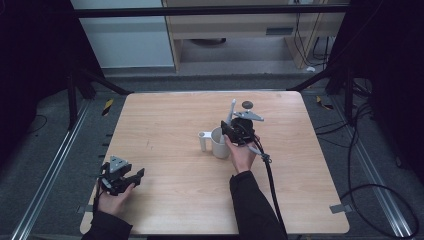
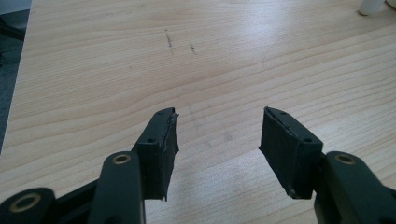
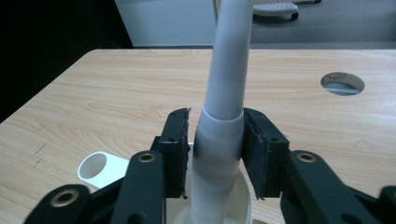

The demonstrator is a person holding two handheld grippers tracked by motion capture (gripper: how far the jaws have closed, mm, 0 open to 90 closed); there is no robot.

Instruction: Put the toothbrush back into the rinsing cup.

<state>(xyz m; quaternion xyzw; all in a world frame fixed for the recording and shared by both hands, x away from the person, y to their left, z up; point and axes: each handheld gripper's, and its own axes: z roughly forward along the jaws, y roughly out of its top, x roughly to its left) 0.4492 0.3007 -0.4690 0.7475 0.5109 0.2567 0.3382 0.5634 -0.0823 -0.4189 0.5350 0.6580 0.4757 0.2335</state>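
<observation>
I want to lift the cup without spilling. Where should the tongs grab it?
Probably the side handle. It sticks out from the cup toward the free left tongs, which are open, so come in from that side; the stick fills the top.

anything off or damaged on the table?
Nothing spilled or broken. The white tube stands in the cup, between the right gripper pads. The table has a few dark scuffs, and the left gripper pads look frayed at the edges.
</observation>
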